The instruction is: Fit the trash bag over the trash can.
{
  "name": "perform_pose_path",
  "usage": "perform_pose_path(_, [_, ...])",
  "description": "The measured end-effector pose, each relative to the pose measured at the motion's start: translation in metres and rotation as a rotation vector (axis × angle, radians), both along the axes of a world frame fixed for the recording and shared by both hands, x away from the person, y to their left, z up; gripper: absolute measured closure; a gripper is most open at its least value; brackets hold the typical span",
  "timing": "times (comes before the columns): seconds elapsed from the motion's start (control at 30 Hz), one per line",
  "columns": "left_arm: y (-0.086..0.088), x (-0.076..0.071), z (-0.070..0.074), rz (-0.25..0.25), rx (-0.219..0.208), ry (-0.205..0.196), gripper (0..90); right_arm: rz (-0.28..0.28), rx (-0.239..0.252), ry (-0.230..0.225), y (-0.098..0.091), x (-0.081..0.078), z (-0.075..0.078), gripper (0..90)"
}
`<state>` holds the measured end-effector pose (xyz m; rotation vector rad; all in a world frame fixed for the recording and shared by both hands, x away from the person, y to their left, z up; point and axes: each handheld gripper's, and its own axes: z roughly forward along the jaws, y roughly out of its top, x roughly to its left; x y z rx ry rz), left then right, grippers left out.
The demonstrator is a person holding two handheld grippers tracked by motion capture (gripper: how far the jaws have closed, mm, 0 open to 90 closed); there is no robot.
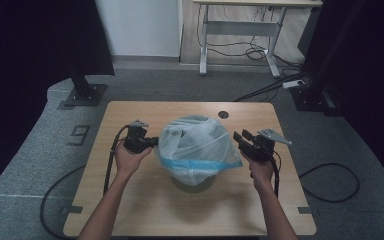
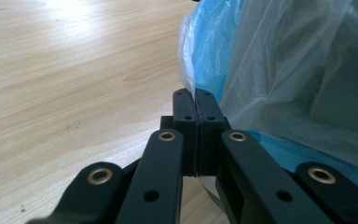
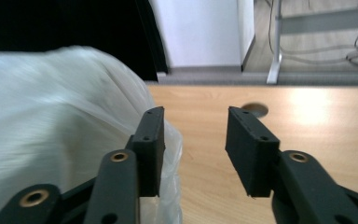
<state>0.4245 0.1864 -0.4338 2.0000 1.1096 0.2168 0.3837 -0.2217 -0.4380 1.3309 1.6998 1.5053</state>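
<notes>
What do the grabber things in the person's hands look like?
Each hand-held gripper, left and right, is black, with two flat block-shaped jaws on jointed arms, fastened with brass-ringed pins. A grey three-cornered plate sits on top of each, and a black cable trails from it. The person's forearms are bare, with no sleeves.

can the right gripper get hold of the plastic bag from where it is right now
Probably yes. The right gripper has its jaws apart, and the plastic bag lies right beside its inner jaw with nothing between them.

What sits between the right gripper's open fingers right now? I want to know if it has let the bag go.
Nothing: in the right gripper view the right gripper shows bare table between its fingers; the plastic bag lies beside one of them.
</notes>
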Motion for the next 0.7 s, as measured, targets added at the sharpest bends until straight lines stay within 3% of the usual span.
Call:
perform_pose_path(0.23, [0.001,0.000,0.002,0.009,-0.001,-0.004,88.7,0.124,-0.005,-0.060,-0.005,-0.042,0.003,51.1])
perform_pose_path(0.47, [0.000,-0.001,0.004,0.010,0.004,-0.006,88.6,0.281,-0.020,-0.073,-0.008,-0.085,-0.001,46.3])
perform_pose_path(0.57, [-0.001,-0.001,0.005,0.012,0.003,-0.007,88.7,0.331,-0.046,-0.083,-0.004,-0.094,0.000,43.5])
perform_pose_path(0.7, [-0.002,-0.001,0.005,0.016,-0.005,0.000,88.6,0.393,-0.082,-0.083,0.003,-0.090,0.000,41.7])
